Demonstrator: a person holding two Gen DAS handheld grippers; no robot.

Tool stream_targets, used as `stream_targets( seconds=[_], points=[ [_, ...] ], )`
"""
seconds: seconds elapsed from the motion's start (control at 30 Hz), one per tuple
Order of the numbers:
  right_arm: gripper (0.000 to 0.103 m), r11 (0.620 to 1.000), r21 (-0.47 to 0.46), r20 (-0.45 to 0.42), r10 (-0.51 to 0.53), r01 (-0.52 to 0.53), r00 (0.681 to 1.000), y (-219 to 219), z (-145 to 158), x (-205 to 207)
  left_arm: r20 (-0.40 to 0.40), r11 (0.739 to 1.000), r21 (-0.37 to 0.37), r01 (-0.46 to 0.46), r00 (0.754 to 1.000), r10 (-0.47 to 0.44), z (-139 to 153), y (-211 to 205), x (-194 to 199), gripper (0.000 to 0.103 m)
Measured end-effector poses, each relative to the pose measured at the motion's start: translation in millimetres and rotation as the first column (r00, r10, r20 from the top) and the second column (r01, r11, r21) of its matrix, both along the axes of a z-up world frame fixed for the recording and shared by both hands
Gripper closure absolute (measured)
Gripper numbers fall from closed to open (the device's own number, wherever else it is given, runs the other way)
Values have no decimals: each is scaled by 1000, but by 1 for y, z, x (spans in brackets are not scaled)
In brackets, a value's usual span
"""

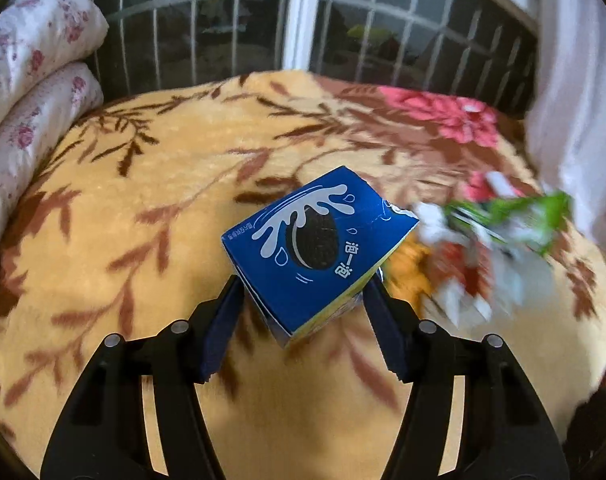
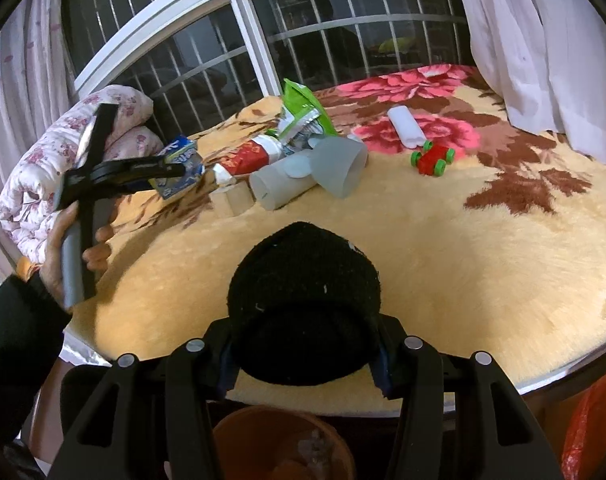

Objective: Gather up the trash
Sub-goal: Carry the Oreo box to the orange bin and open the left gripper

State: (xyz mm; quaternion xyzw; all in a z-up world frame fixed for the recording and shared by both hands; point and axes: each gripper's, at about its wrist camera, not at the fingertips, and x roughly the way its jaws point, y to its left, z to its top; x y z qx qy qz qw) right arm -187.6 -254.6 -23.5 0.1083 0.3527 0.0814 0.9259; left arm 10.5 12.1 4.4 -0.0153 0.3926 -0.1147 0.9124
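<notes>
left gripper point(image 1: 303, 292) fingers clamp blue cookie box point(image 1: 317, 256) mid frame, lifted off blanket point(image 1: 143, 200); right gripper point(image 2: 303, 364) fingers clamp black knit hat point(image 2: 303, 300) above brown bin point(image 2: 283, 440) at bottom, prob for dropping

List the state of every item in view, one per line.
Left tongs: shut on blue box, lifted off the blanket.
Right tongs: shut on black sock.
Cup: on its side.
Toy car: upright on wheels.
Green wrapper: torn open.
</notes>
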Motion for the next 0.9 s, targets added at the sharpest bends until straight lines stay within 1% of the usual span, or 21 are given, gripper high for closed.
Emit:
stream_targets(
  seconds=[0.1, 0.17, 0.2, 0.23, 0.33, 0.37, 0.47, 0.53, 0.6, 0.73, 0.8, 0.83, 0.9],
  points=[
    [52, 1000, -5, 9, 24, -24, 1000, 6, 4, -11, 45, 999, -23, 47, 998, -46, 9, 2, -50, 43],
    [52, 999, -8, 8, 50, -50, 999, 10, 4, -19, 69, 995, -48, 88, 994, -84, 12, 2, -92, 43],
    [52, 998, -11, 7, 62, -62, 998, 12, 4, -24, 76, 993, -53, 101, 992, -97, 12, 2, -104, 43],
    [52, 997, -21, 6, 80, -80, 997, 16, 4, -31, 83, 989, -71, 131, 989, -125, 12, 1, -125, 42],
    [52, 993, -42, 4, 114, -114, 993, 22, 1, -45, 89, 979, -85, 183, 980, -176, 8, -3, -170, 42],
    [52, 991, -54, 2, 125, -125, 992, 24, -1, -52, 85, 975, -100, 199, 978, -191, 5, -4, -185, 42],
    [52, 989, -74, -7, 131, -131, 991, 24, -7, -64, 85, 972, -108, 208, 976, -199, -2, -4, -218, 42],
    [52, 987, -92, -21, 132, -133, 991, 23, -13, -71, 82, 974, -99, 206, 977, -198, -9, -5, -237, 42],
    [52, 984, -114, -39, 136, -140, 990, 22, -21, -80, 57, 971, -111, 213, 976, -208, -18, -4, -253, 42],
    [52, 976, -113, -104, 175, -186, 979, 20, -39, -92, -19, 964, -86, 251, 967, -253, -47, -10, -279, 42],
    [52, 973, -93, -158, 195, -211, 968, 22, -52, -94, -62, 963, -69, 261, 962, -266, -63, -13, -283, 42],
    [52, 972, -78, -180, 203, -220, 963, 22, -57, -94, -96, 960, -81, 268, 957, -275, -73, -13, -283, 42],
    [52, 967, -51, -233, 231, -249, 945, 26, -71, -91, -129, 961, -84, 263, 954, -272, -85, -14, -283, 42]
  ],
)
